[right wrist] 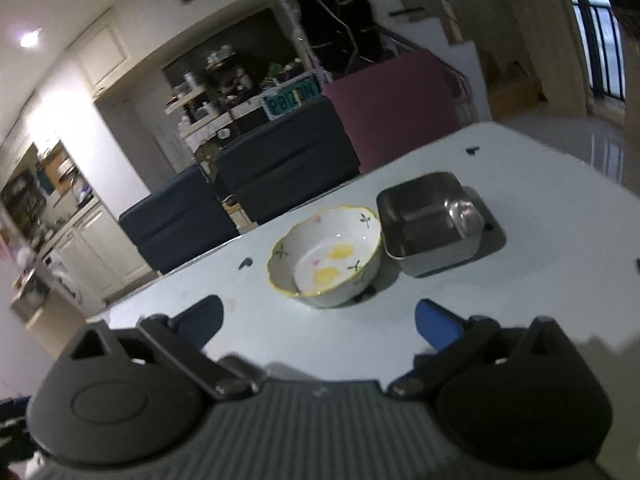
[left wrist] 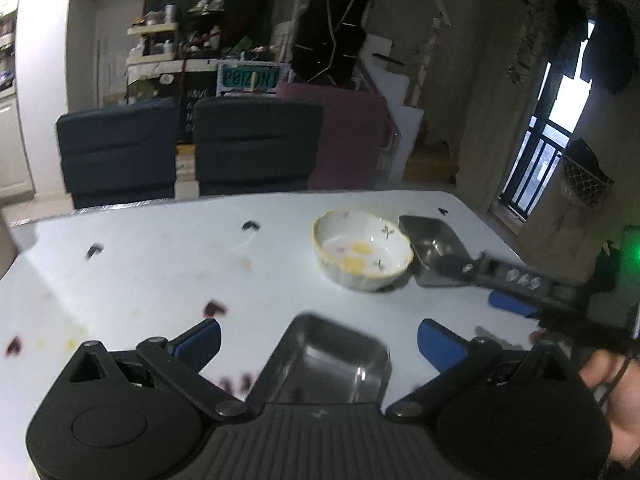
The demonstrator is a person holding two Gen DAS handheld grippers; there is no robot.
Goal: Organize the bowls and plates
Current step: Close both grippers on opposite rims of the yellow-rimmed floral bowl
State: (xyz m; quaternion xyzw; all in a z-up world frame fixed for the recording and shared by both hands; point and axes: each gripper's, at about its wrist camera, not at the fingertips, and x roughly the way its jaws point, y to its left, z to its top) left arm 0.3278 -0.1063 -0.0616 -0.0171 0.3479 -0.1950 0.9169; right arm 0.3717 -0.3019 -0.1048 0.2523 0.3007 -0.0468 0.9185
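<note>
Left gripper (left wrist: 319,338) hovers with jaws spread wide over a square steel dish (left wrist: 332,364) on the white worktop (left wrist: 160,280). Right gripper (right wrist: 319,320), jaws wide and empty, faces the flowered ceramic bowl (right wrist: 326,256), just beside a second steel dish (right wrist: 430,222).

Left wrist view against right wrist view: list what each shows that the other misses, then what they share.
Only the left wrist view shows a steel tray lying between the open left gripper fingers, the right gripper seen from the side, a hand, and dark red stains on the table.

Only the right wrist view shows the right gripper from behind, open and holding nothing, and a kitchen counter at left.

Both show the white table, the floral bowl, the steel tray beside it and dark chairs.
</note>
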